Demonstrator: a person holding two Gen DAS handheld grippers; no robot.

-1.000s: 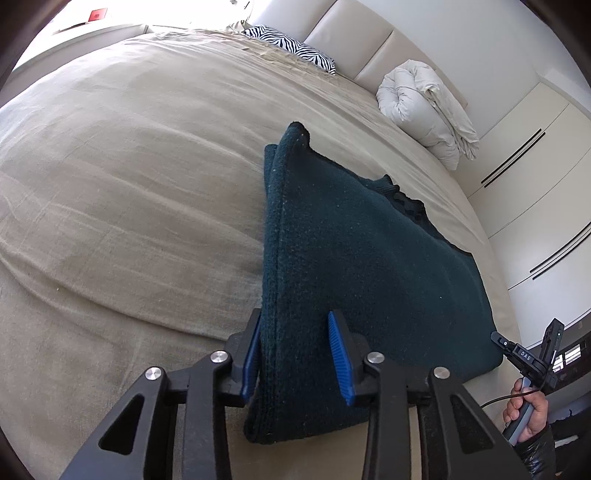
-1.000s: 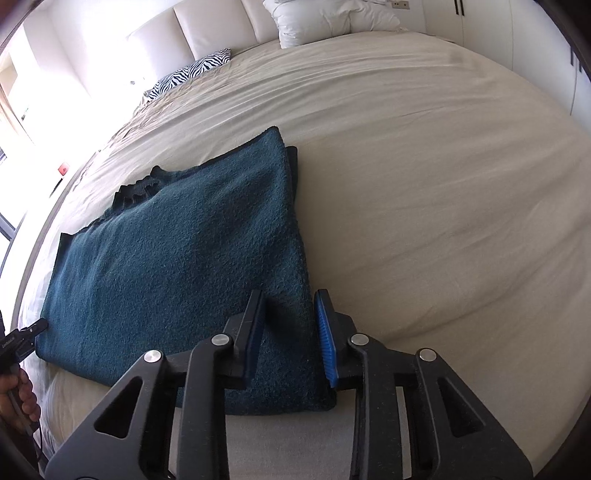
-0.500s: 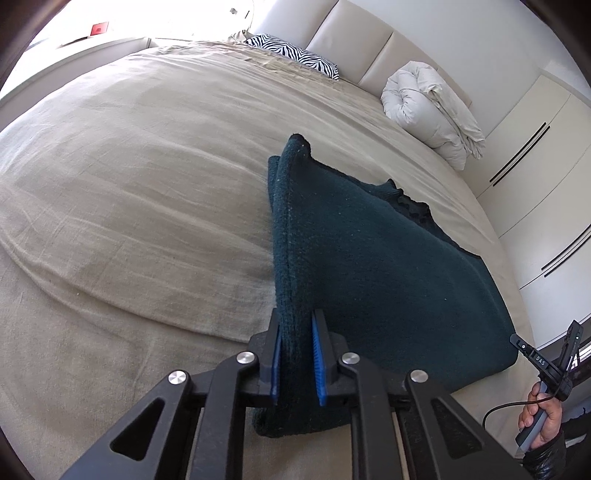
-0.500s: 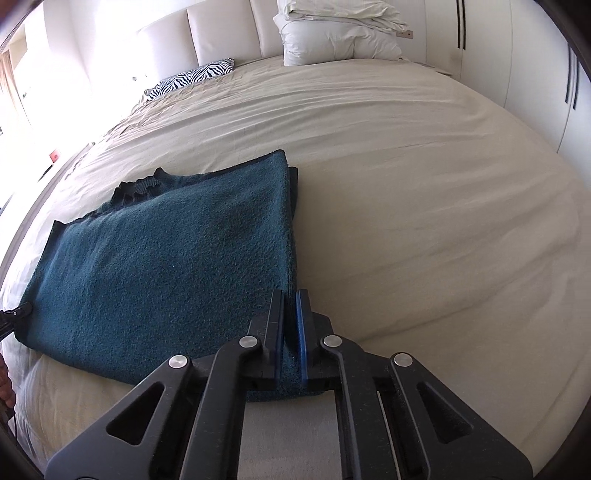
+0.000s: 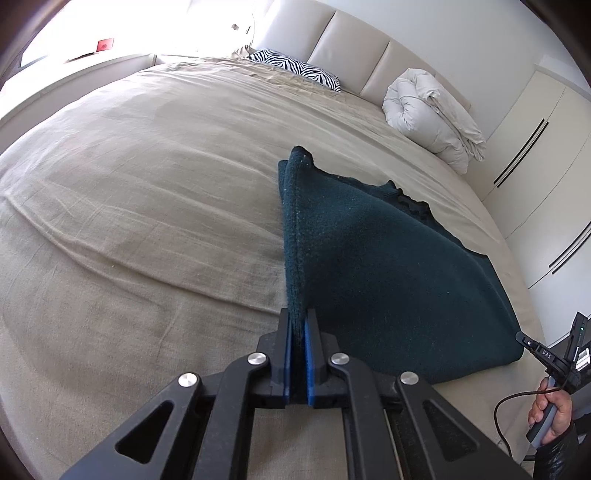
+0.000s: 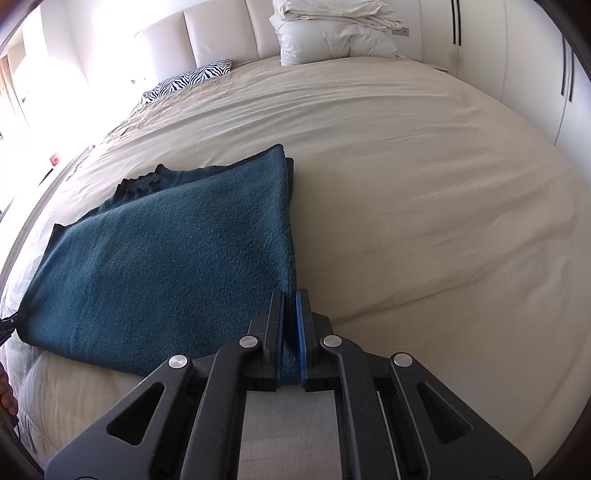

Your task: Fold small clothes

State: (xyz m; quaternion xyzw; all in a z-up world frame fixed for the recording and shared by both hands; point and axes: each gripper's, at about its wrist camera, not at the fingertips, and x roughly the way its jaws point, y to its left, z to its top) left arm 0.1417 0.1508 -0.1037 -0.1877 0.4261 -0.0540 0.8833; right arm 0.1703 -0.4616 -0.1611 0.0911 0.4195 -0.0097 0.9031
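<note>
A dark teal fleece garment [image 5: 388,277] [image 6: 166,258] lies folded flat on the beige bed, with a ruffled trim at its far edge. My left gripper [image 5: 297,314] has its blue pads closing tight on the garment's near left corner, and that edge stands up a little from the sheet. My right gripper [image 6: 290,295] is shut on the near right corner, with cloth pinched between its pads. In the left wrist view the right gripper's body [image 5: 546,354] and the hand holding it [image 5: 554,410] show at the far right.
The wide bed [image 5: 129,203] [image 6: 424,184] spreads out beyond the garment. At the headboard lie a zebra-striped pillow [image 5: 295,68] [image 6: 188,79] and a bundled white duvet [image 5: 432,110] [image 6: 332,33]. White wardrobe doors [image 5: 546,147] stand along the right side.
Both grippers went from open around the garment's near edge to shut on it. Both have since risen a little, and the held edges lift off the sheet.
</note>
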